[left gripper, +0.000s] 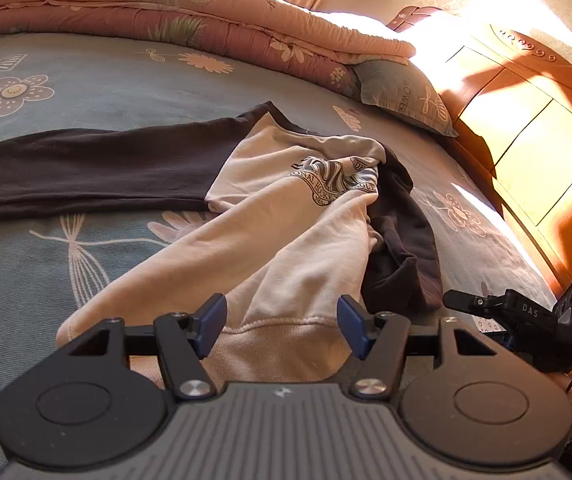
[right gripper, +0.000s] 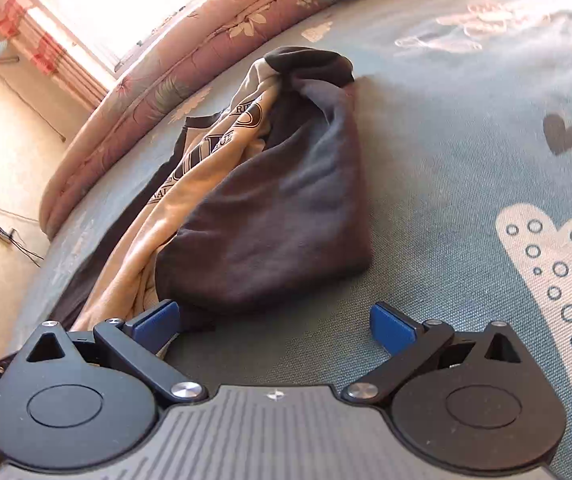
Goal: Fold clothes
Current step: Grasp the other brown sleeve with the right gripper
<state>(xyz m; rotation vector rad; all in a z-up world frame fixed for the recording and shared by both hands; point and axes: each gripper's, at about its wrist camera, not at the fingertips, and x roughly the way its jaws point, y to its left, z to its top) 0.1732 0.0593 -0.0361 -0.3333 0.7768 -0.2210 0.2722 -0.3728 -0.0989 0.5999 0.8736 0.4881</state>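
Note:
A cream sweatshirt (left gripper: 298,240) with black sleeves and a hockey crest lies crumpled on the blue flowered bedsheet (left gripper: 65,264). One black sleeve (left gripper: 85,172) stretches flat to the left. The other black sleeve (right gripper: 277,220) is bunched beside the cream body (right gripper: 189,184). My left gripper (left gripper: 281,326) is open just above the ribbed hem, its blue pads apart on either side of the cloth. My right gripper (right gripper: 273,324) is open wide over bare sheet, the left pad close to the bunched sleeve's near edge. A black finger of the right gripper (left gripper: 466,301) shows at the right in the left wrist view.
A folded pink quilt (left gripper: 165,12) runs along the far side of the bed, with a pillow (left gripper: 402,96) next to it. The wooden headboard (left gripper: 526,120) stands at the right. Floor with cables (right gripper: 1,232) lies beyond the bed's left edge.

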